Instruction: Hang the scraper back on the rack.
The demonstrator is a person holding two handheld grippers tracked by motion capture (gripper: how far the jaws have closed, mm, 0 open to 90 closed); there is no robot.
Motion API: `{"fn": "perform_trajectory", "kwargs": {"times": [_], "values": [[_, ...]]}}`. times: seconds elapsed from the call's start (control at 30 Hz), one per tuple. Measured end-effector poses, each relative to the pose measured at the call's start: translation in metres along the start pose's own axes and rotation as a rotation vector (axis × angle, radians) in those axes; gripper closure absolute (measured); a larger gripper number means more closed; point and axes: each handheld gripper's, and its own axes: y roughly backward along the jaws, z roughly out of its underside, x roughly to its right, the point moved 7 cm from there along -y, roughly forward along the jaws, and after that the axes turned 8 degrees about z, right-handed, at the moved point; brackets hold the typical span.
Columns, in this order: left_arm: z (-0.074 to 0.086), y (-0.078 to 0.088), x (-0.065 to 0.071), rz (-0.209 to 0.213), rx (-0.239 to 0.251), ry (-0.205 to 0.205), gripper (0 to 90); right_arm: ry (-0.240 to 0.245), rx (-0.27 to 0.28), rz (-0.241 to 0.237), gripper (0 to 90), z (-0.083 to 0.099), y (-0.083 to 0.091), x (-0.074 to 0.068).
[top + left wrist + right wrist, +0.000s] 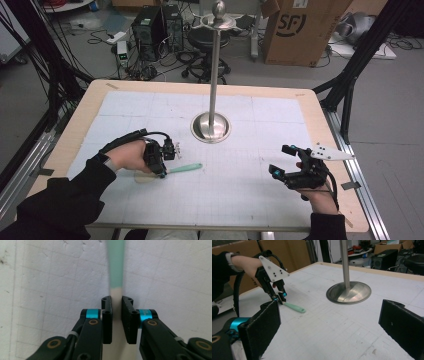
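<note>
Left gripper (116,305) clamps spatula (184,168) mid-mat | right gripper (285,160) near edge

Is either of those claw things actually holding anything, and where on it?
The left gripper has its fingers closed around a spatula, on the pale neck where the green handle meets the blade. The spatula lies on the table. The right gripper holds nothing.

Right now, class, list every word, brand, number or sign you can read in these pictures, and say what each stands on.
"SF": printed in a ring on the cardboard box on the floor beyond the table.
White label at that box's top edge: too small to read.
Mat, metal stand, spatula and grippers: no text.
</note>
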Motion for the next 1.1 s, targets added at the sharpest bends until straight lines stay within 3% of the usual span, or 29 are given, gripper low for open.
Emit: {"fn": "perform_trajectory", "kwargs": {"times": [0.27,0.37,0.63,0.73,0.87,1.1], "values": [[0.003,0.004,-0.002,-0.031,0.046,0.024,80.8,0.01,0.003,-0.004,2.6,-0.002,0.001,-0.001],[0.004,0.013,-0.003,-0.038,0.108,0.038,80.8,0.007,0.001,0.0,2.7,-0.001,0.001,0.0],[0.009,0.037,0.002,-0.002,0.402,0.092,80.7,0.007,0.001,0.004,2.6,-0.001,0.001,0.0],[0.013,0.043,0.0,-0.018,0.487,0.119,80.7,0.008,-0.005,0.002,2.6,0.0,-0.001,-0.001],[0.016,0.055,0.0,0.01,0.625,0.145,80.6,0.011,-0.009,-0.001,2.7,0.0,-0.004,-0.001],[0.016,0.08,-0.004,-0.016,0.841,0.192,80.7,0.009,-0.015,-0.002,2.7,0.001,-0.006,-0.001]]}}
